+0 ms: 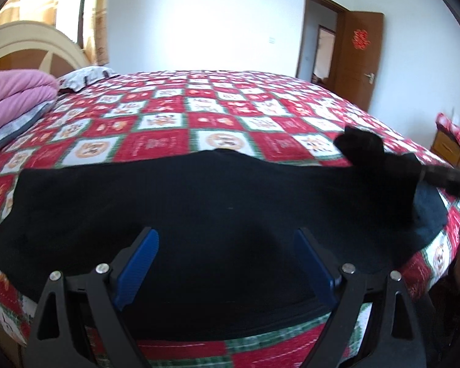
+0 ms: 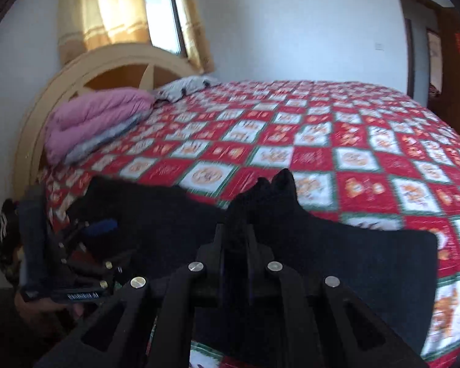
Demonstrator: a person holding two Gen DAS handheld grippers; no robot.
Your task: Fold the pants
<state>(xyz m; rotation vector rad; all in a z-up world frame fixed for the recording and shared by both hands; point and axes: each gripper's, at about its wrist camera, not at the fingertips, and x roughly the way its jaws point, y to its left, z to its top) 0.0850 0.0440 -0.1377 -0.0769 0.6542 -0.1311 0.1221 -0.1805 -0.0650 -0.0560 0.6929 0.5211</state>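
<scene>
Black pants lie spread across the near edge of the bed. My left gripper is open just above the pants, its blue pads wide apart and empty. My right gripper is shut on a bunched fold of the pants and lifts it off the bed. In the left wrist view that lifted fold and the right gripper sit at the far right. In the right wrist view the left gripper shows at the lower left.
The bed has a red, white and green checked quilt. A folded pink duvet and a pillow lie by the cream headboard. An open wooden door is at the right, a low cabinet beside the bed.
</scene>
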